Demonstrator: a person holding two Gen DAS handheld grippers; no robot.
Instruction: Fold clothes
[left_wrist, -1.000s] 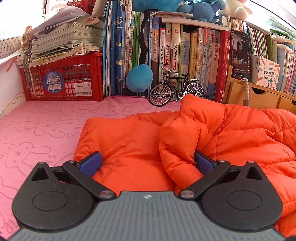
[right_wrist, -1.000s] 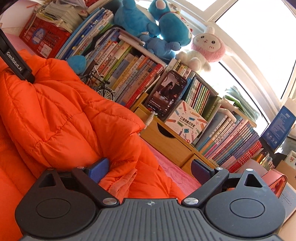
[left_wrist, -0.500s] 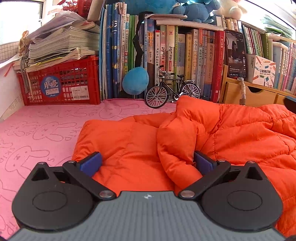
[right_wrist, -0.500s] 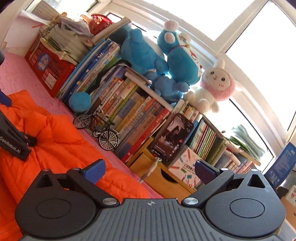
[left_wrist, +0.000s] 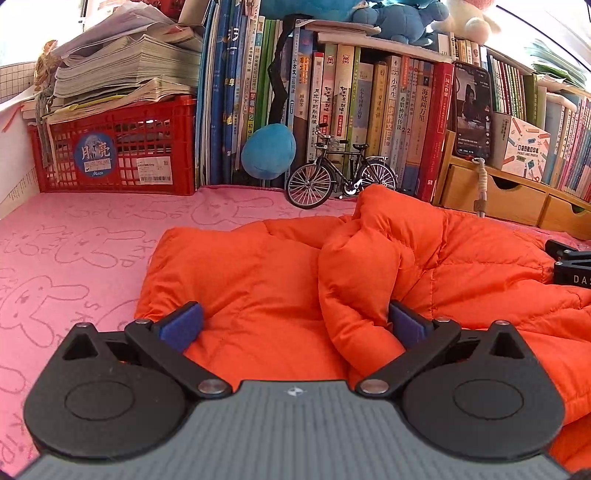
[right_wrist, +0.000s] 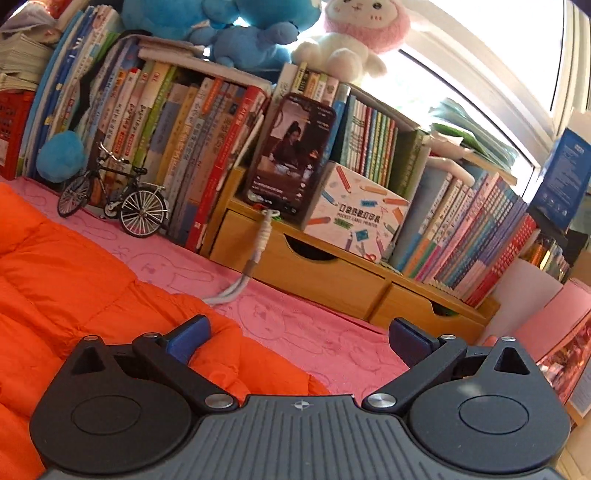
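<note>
An orange puffy jacket (left_wrist: 258, 280) lies crumpled on the pink bunny-print cloth (left_wrist: 74, 258). My left gripper (left_wrist: 293, 325) rests low on its near part, jaws wide apart, a thick fold of the jacket bulging between the blue pads without being pinched. In the right wrist view the jacket (right_wrist: 74, 280) fills the lower left. My right gripper (right_wrist: 299, 338) hovers at the jacket's right edge, jaws fully apart with only pink cloth (right_wrist: 314, 332) behind the gap. Its left fingertip (right_wrist: 188, 338) overlaps the jacket's hem. Part of the right gripper (left_wrist: 570, 266) shows at the right edge of the left wrist view.
Behind the jacket stand a row of books (left_wrist: 369, 110), a model bicycle (left_wrist: 340, 177), a blue ball (left_wrist: 267, 151), a red crate (left_wrist: 118, 147) stacked with papers, wooden drawers (right_wrist: 332, 273) bearing a phone (right_wrist: 291, 158), and plush toys (right_wrist: 351, 33) on top.
My right gripper has come off the jacket fold, rolled upright and swung right to the jacket's edge. The left gripper has stayed put on the jacket.
</note>
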